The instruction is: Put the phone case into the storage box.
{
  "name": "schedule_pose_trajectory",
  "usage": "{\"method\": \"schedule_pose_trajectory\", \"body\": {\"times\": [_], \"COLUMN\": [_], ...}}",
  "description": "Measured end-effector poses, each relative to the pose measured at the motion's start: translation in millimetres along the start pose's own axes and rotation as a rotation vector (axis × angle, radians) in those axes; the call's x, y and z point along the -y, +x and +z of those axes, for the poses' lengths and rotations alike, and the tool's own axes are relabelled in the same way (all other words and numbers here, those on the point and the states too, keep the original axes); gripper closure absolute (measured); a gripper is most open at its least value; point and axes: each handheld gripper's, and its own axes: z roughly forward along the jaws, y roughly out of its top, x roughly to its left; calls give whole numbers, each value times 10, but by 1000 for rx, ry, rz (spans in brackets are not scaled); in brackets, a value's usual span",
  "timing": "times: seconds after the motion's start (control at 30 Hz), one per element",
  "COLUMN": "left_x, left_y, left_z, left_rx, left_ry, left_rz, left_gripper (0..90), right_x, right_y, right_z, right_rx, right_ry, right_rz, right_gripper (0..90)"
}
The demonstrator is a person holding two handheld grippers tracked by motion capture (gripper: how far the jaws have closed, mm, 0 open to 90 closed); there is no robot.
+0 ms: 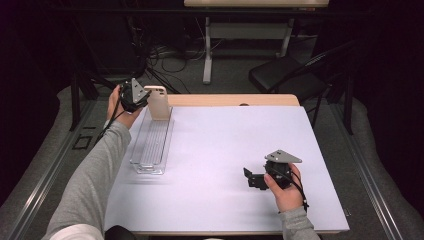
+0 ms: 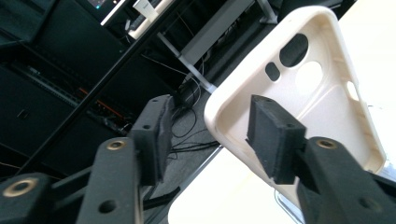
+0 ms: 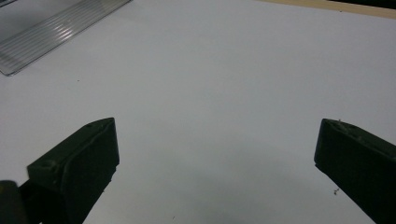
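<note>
Phone case (image 1: pixel 159 102): found standing on end at the far end of the clear tray (image 1: pixel 150 145), near the back left corner of the worktop (image 1: pixel 225 140), open inner side with its camera cut-outs turned toward the left gripper (image 1: pixel 148 96). Seen from the left gripper view as a cream shell (image 2: pixel 303 93), tilted across the frame. Left gripper (image 2: pixel 215 130) recorded with fingers parted around the case's near long rim: one finger (image 2: pixel 273 135) in front of the inner face and close to it, the other off to the outer side with a clear gap. No squeeze visible, so judged released, not grasping. Cannot tell whether the case leans on the tray's end wall or balances on its own edge. Right gripper (image 1: pixel 250 177) held low over bare worktop on the near right, well apart from tray and case; fingers (image 3: pixel 84 158) spread wide, nothing between them. Step in hand judged to be letting go of the case in the tray. To do it well: open wider before pulling away, draw straight back along the fingers' own line so neither pad drags the rim, and avoid any sideways nudge that could tip the shell over. Keep the right gripper clear of the tray (image 3: pixel 46 32) meanwhile.
</note>
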Motion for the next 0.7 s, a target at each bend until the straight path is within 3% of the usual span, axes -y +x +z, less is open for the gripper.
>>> {"method": "schedule_pose_trajectory", "body": {"times": [0.2, 0.57, 0.7], "left_x": [-4, -16, -23], "left_y": [11, 5, 13], "left_z": [-15, -48, -71], "left_rx": [-7, -29, -44], "left_ry": [-4, 20, 21], "left_rz": [14, 29, 51], "left_gripper": [441, 442, 441], "right_x": [-2, -3, -4], "right_y": [-3, -1, -3], "right_z": [0, 21, 23], "right_rx": [-1, -6, -6], "right_ry": [-2, 2, 3], "right_rz": [1, -4, -4], "right_gripper": [0, 0, 0]}}
